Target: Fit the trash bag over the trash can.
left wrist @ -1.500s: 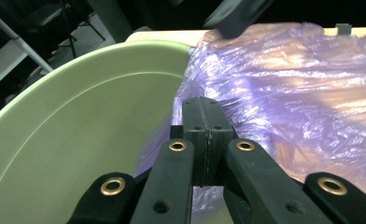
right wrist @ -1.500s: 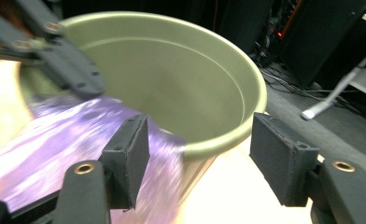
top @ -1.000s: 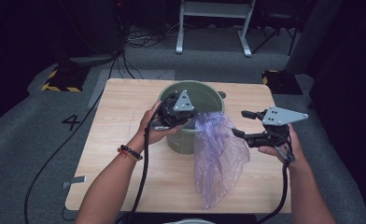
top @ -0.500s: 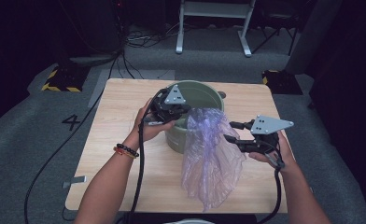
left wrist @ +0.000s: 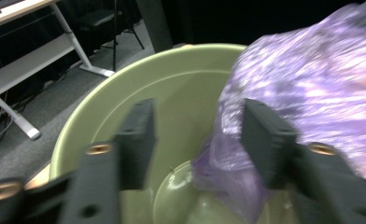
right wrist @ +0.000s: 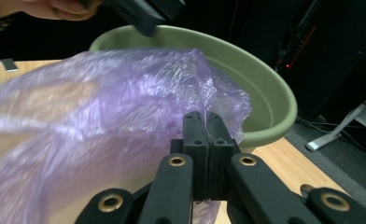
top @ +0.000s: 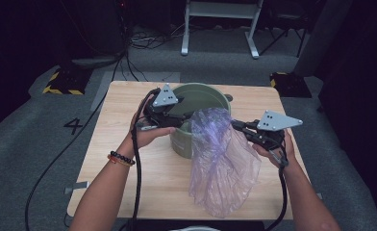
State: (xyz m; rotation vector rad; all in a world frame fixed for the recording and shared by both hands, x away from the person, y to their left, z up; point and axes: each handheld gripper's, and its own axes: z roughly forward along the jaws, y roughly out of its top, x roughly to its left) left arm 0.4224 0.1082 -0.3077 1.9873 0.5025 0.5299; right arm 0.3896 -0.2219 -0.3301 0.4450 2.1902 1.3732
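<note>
High view: we see a green bucket [top: 203, 98] standing on the wooden tabletop [top: 119, 159], toward its far edge and about midway between the left and right edges. A thin purple plastic bag [top: 222, 163] hangs over the bucket's near rim; its upper end lies at the rim, and the rest drapes down the bucket's outside wall and spreads on the tabletop toward the near edge. The left gripper [top: 184, 117] sits over the left part of the bucket's opening, its jaws pointing at the top of the bag. The right gripper [top: 235, 126] comes in from the right side of the tabletop, its tip at the bag's upper right edge.

Left gripper view: we look down into the bucket [left wrist: 125, 102], pale green inside. The two black jaws stand apart with a clear gap; they have just been opening. The right-hand jaw lies against the crumpled bag [left wrist: 312, 84], but nothing is pinched between the pads. The picture is blurred, so we cannot tell finer contact.

Right gripper view: the jaws are pressed together, having just closed, and a fold of the bag [right wrist: 116, 107] is caught between their tips. The film stretches away to the left and over the bucket rim [right wrist: 270, 93]. The other gripper [right wrist: 146, 11] shows at the top edge, above the bucket's far side.
</note>
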